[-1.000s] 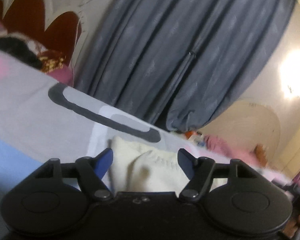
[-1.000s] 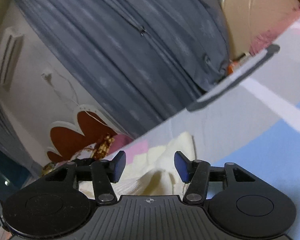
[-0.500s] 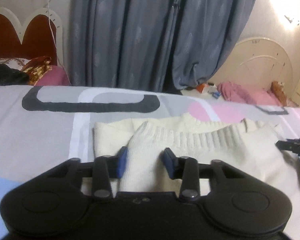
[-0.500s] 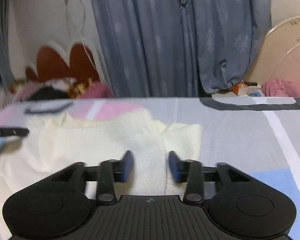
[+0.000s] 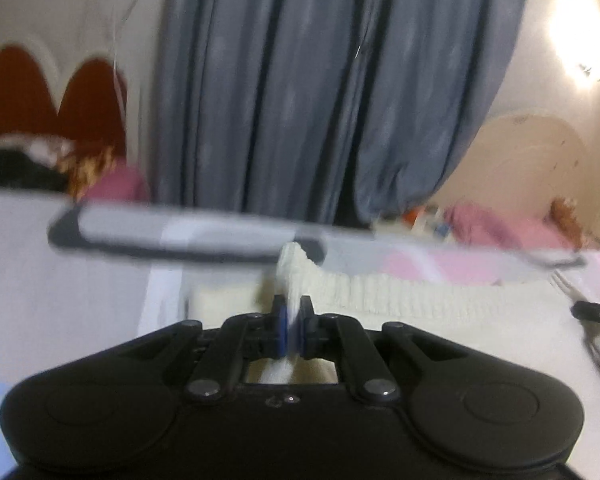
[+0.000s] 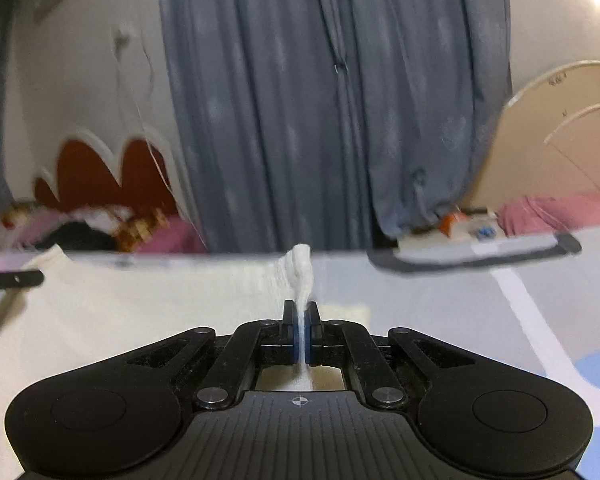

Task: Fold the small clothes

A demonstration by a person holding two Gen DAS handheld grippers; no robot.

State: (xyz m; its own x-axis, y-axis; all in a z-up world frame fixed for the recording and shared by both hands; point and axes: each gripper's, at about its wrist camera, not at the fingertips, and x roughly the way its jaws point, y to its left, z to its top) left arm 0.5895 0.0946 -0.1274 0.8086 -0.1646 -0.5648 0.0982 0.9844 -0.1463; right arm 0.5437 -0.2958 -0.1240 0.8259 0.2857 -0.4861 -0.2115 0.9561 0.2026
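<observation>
Cream knit garment (image 5: pixel 420 300) lies flat on bedsheet (image 5: pixel 60 280) ahead of both tongs. Left gripper (image 5: pixel 293 330) clamped on pinched fabric ridge (ribbed edge); right gripper (image 6: pixel 301 334) clamped likewise.

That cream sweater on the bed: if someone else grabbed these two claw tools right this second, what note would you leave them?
Left claw: shut on a pinch of the cream sweater, near its left end.
Right claw: shut on a pinch of the same sweater, near its right end.
The sweater lies spread across the patterned bedsheet, with the ribbed edge running between the two grips.
Done: both grips are made.
Left: no fold shows yet; probably lift both pinches together, carry them over to fold, then let go and smooth it.
</observation>
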